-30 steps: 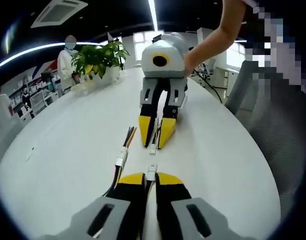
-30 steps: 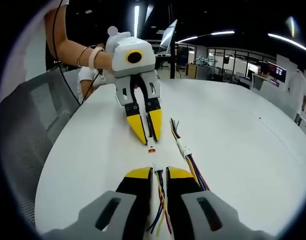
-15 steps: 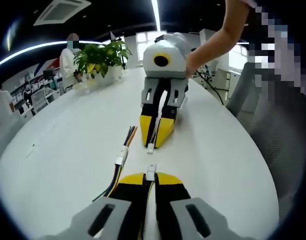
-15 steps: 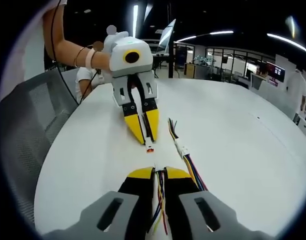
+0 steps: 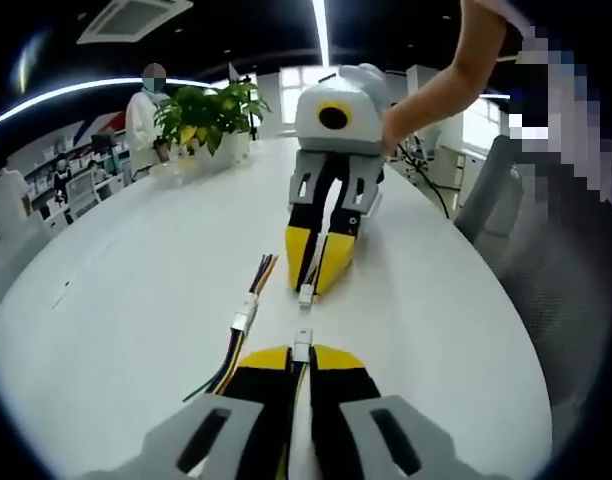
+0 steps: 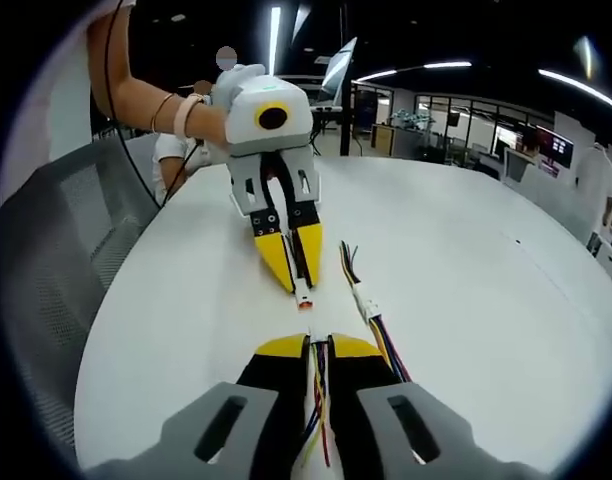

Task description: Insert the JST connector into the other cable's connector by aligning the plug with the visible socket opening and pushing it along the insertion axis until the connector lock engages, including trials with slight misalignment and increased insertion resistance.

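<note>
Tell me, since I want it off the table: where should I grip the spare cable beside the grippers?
Grip the spare cable at its white connector block, jaws closing across its short width from above. It lies flat on the table, and the block looks stiffer than the loose wires.

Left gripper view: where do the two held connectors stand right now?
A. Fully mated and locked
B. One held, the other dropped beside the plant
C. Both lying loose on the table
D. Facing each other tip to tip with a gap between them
D: the white connector in the left tool points at the connector in the right tool, with bare white table showing between them.
</note>
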Demonstrator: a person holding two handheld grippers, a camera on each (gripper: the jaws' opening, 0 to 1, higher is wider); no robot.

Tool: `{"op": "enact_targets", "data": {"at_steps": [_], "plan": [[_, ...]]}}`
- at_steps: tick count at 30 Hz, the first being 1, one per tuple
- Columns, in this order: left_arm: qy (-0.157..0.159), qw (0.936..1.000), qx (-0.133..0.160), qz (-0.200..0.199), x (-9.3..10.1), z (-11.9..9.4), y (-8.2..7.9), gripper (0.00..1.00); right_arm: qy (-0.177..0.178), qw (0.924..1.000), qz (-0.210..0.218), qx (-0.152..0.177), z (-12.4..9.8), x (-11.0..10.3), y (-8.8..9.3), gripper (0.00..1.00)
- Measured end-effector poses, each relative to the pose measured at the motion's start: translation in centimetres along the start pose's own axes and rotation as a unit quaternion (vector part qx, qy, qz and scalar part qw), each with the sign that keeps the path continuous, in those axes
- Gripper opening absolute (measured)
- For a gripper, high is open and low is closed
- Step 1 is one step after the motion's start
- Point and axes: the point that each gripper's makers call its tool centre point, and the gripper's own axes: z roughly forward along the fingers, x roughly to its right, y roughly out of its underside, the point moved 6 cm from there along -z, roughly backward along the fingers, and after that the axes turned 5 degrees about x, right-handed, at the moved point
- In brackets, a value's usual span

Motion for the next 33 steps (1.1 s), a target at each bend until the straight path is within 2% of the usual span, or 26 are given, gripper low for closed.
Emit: {"op": "enact_targets", "data": {"at_steps": [12,19,33], "plan": [[0.011,0.9997,-0.005,0.021,0.1,-0.2,-1.4,0.0,-0.02,0.9994,-0.025,-0.012,-0.2,-0.3,-2.0,0.03],[0.014,0.9995,-0.009,0.028,-0.1,-0.3,-2.0,0.0,-0.029,0.9988,-0.03,-0.027,0.0,-0.3,-2.0,0.03],[0.016,0.9994,-0.012,0.027,-0.2,-0.1,-2.2,0.0,-0.032,0.9986,-0.025,-0.035,0.5,-0.3,-2.3,0.03]]}}
